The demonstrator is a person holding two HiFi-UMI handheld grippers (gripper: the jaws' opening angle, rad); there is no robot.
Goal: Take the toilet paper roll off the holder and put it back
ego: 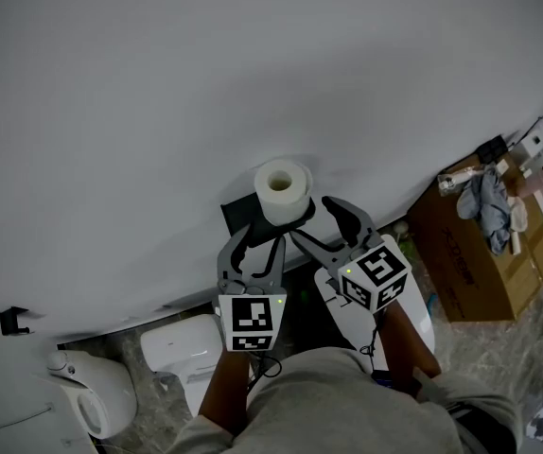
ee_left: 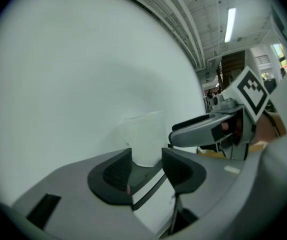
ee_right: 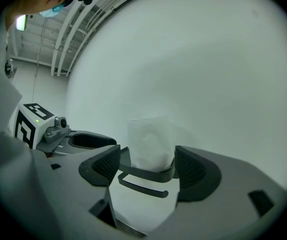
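Two grippers close on the toilet paper roll (ego: 282, 185). The left gripper (ee_left: 146, 168) stands open just short of it, and the right gripper (ee_right: 149, 166) straddles it, jaws apart, seemingly not pressing. The roll stands upright on the black holder (ego: 237, 218) by the wall (ego: 253, 64). Being light, soft and crushable, it should want a gentle squeeze across its sides.

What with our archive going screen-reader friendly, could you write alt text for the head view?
A white toilet paper roll stands upright on a black holder at a white wall, seen from above. The left gripper and right gripper reach toward it, jaws apart. A cardboard box sits at right.
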